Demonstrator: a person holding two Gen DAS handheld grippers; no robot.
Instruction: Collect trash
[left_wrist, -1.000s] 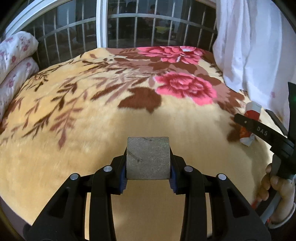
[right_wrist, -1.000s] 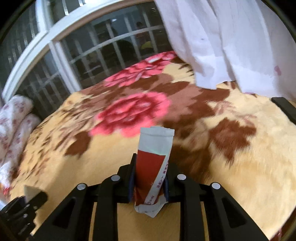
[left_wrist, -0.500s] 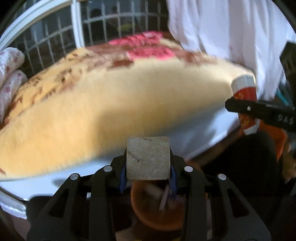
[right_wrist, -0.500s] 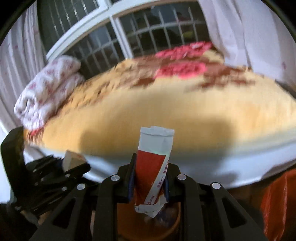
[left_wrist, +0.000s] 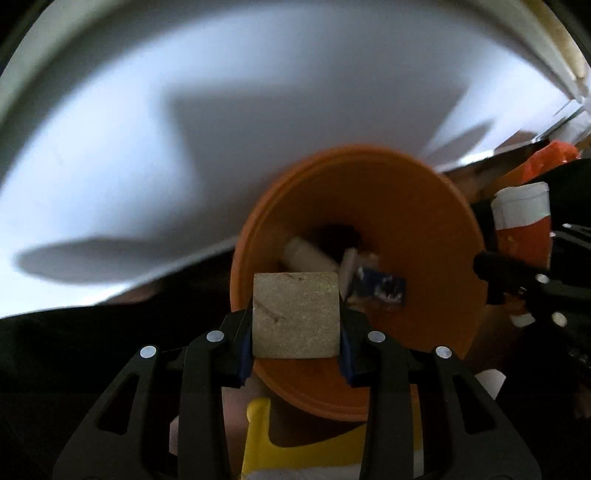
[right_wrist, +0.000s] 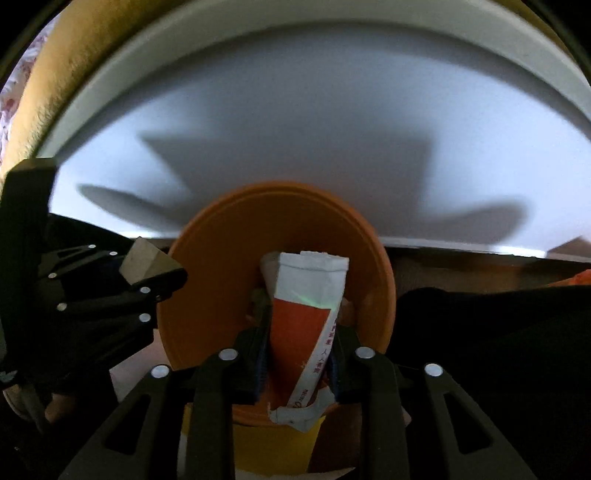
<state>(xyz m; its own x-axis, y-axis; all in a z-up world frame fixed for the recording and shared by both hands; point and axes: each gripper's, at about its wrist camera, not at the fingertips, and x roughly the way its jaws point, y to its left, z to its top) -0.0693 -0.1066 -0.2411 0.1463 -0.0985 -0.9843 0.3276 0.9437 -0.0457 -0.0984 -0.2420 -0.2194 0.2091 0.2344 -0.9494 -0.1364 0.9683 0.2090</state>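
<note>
Grippers now hang over the orange bin (left_wrist: 424, 236), off the bed: our left gripper (left_wrist: 295, 347) clamps the tan block (left_wrist: 295, 315); our right gripper (right_wrist: 297, 363) jaws are opening around the red-and-white wrapper (right_wrist: 303, 317), so release begins.

**Trash poised over the orange bin**

A tan cardboard block (left_wrist: 295, 315) and an upright red-and-white wrapper (right_wrist: 308, 314) hang above the round orange bin (left_wrist: 424, 221), which already holds a pale tube (left_wrist: 308, 256) and blue scrap (left_wrist: 380, 290).

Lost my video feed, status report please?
Left gripper shut on tan block. Right gripper opening around wrapper. Both over orange bin. Nothing blocking.
</note>
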